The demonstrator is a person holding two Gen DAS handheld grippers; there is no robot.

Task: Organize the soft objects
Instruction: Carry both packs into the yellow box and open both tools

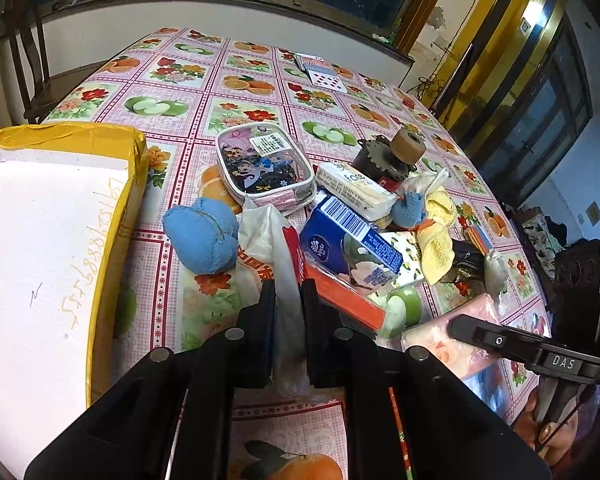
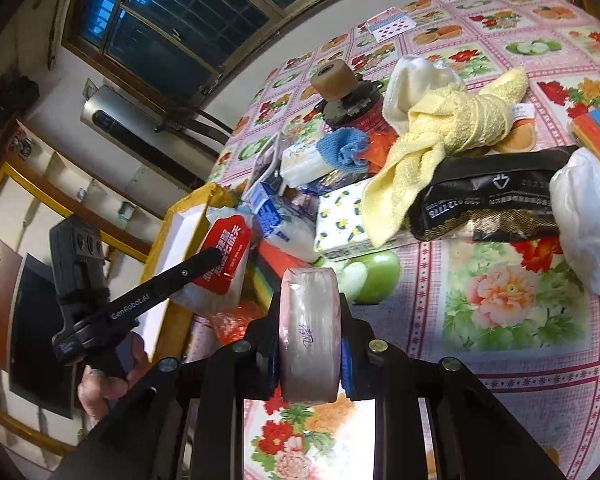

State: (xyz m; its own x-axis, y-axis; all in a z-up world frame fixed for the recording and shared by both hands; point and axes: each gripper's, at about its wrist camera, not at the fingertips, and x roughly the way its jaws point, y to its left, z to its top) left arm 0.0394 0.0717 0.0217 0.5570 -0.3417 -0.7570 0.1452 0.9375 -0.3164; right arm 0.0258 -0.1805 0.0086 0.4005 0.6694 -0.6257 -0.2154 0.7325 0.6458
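Beside the yellow box (image 1: 112,216), left gripper (image 1: 287,300) jaws pinch a plastic bag (image 1: 268,236), right gripper (image 2: 310,344) jaws squeeze a pink pack (image 2: 308,332), likely for boxing.

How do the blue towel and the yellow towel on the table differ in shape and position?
The blue towel is bunched into a compact ball, while the yellow towel is loosely spread, with ends hanging down. The blue towel lies alone on the tablecloth near the yellow box; the yellow towel drapes over other items in the pile. Both are terry cloth, and neither gripper holds either one.
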